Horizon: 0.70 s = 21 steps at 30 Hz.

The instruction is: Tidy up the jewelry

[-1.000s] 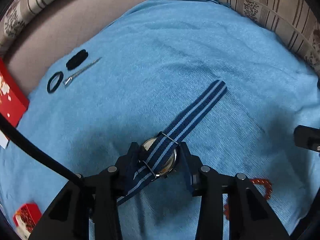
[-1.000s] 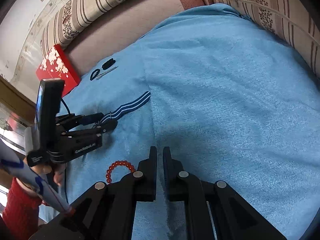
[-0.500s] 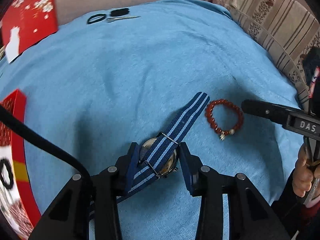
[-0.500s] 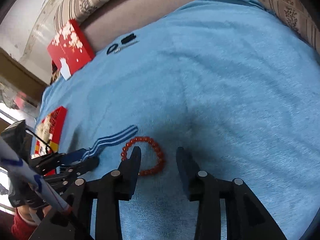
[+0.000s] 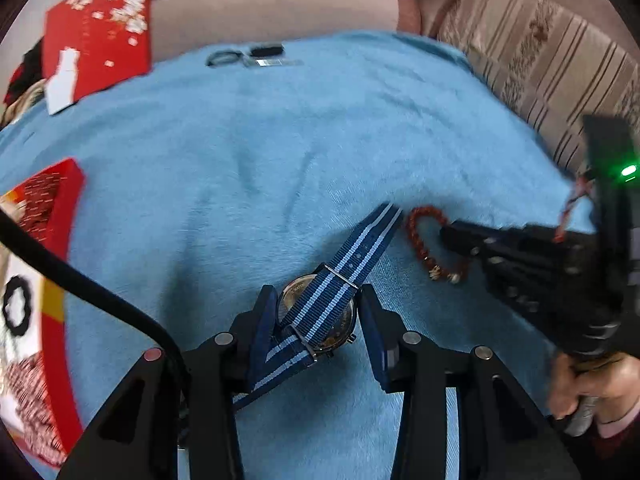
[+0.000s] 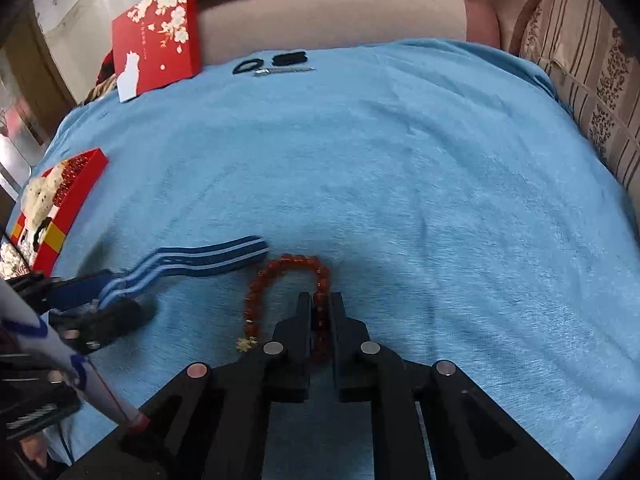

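- Blue terry-cloth cover (image 6: 400, 168) lay over the sofa seat; all items sat on it.
- Left gripper (image 5: 318, 312) clamped on the round metal-cased watch with the navy and light-blue striped fabric strap (image 5: 320, 312), fingers pressed to either side of the case; strap end ran forward-right over the cloth.
- Right gripper (image 6: 321, 308) had its fingers nearly together, pinching one side of the red beaded bracelet (image 6: 288, 264); the rest of the loop lay on the cloth, just beside the strap tip.
- Open red cardboard jewelry box (image 6: 60, 196) sat at the cloth's left edge, contents blurred.
- Red lid with white blossom print (image 6: 156, 36) leaned at the back left.
- Black hair ties and a slim silver clip (image 6: 276, 65) lay near the far edge, well apart from both grippers.
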### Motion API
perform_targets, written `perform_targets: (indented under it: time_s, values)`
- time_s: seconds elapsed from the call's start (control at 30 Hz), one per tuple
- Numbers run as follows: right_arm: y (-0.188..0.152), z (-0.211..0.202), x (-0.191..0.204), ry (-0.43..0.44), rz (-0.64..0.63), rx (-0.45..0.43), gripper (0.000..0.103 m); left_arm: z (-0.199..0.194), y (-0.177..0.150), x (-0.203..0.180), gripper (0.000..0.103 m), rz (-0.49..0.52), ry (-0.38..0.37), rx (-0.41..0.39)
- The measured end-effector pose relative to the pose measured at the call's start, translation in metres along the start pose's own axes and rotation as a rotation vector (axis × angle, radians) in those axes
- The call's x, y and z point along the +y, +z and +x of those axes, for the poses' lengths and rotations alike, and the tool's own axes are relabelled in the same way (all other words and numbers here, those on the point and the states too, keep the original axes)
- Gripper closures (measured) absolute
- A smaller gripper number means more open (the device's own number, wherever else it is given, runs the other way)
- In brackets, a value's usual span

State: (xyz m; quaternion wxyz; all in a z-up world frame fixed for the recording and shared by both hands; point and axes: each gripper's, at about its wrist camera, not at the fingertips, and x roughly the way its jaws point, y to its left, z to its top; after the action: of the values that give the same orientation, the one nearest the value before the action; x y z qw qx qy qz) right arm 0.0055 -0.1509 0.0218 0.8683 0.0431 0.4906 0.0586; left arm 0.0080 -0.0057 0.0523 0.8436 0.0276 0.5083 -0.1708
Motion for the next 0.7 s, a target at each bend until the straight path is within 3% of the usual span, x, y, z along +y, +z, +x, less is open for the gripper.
perform_targets:
  time_s: [0.23, 0.4, 0.7]
  values:
    - [-0.002, -0.033, 0.012, 0.073, 0.045, -0.11, 0.095, -0.086, -0.01, 0.042, 0.063, -0.138, -0.03, -0.163]
    - [-0.005, -0.063, 0.014, 0.143, 0.089, -0.175, 0.095, -0.143, -0.023, 0.091, 0.063, -0.247, -0.02, -0.265]
    - [0.011, -0.106, 0.051, 0.236, 0.089, -0.221, 0.095, -0.182, -0.044, 0.19, 0.063, -0.447, 0.08, -0.336]
